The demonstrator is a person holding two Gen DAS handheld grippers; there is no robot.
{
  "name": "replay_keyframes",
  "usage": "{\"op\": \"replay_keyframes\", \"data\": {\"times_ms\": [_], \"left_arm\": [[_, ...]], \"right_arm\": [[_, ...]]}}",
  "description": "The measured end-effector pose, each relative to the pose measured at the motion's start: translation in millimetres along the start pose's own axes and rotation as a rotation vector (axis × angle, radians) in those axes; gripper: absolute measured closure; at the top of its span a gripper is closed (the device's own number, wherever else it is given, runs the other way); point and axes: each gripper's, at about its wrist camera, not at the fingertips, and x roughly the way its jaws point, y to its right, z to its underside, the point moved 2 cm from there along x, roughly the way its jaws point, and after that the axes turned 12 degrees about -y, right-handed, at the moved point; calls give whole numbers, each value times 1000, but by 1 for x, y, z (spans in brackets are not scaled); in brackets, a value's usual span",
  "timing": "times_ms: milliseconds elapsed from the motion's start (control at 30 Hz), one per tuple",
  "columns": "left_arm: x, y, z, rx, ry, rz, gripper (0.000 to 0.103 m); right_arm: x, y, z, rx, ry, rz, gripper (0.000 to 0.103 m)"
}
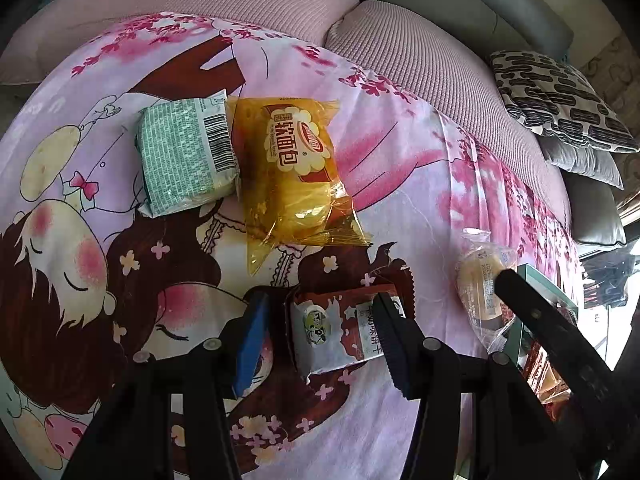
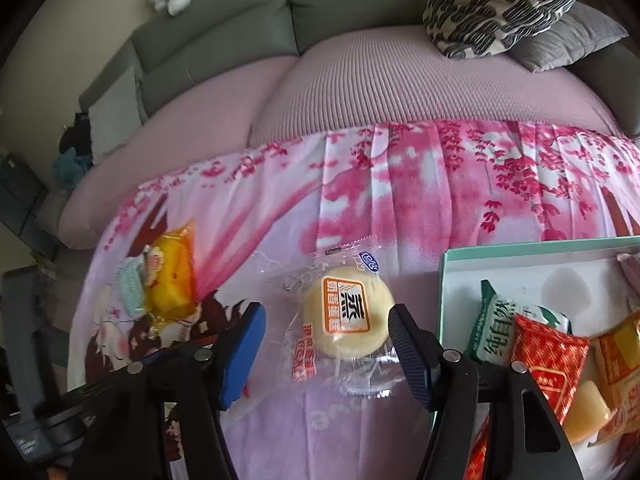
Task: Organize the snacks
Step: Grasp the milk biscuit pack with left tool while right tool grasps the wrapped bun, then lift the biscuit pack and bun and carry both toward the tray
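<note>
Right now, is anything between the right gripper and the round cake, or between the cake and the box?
Nothing visible. The right gripper is open, its fingers on either side of the wrapped round cake. The box sits just to the cake's right, with only bare cloth between; snacks already fill its near end.

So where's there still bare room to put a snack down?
Inside the box, the white floor behind the green packet is bare; its near side is crowded. Cloth beyond the round cake is free too.
</note>
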Motion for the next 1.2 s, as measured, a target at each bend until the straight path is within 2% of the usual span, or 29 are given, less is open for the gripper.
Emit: {"op": "replay_keyframes", "data": {"times_ms": [233,433,500,600,733,933,1067,1200], "left_arm": [[-3,4,0,2,-3,35,41],[-5,7,1,7,-2,35,38],[-5,6,1,2,-7,51,34],[-6,7,1,0,-8,69,33],[-3,11,1,13,-14,63,32],[3,20,1,47,-12,8,30],[11,27,1,71,-16,-18,21],[20,35,2,108,-12,-108,21]], "right_arm": [[14,2,-7,-29,-23,79,44],[16,0,-4,-58,-21,106,48],[15,-4,0,-77,-19,123,49],[13,-9,10,-116,-18,156,50],[8,-7,26,-105,-16,157,50],[0,0,45,-54,-8,150,50],[-3,2,53,-37,-3,151,50],[-4,3,58,-29,4,153,50]]}}
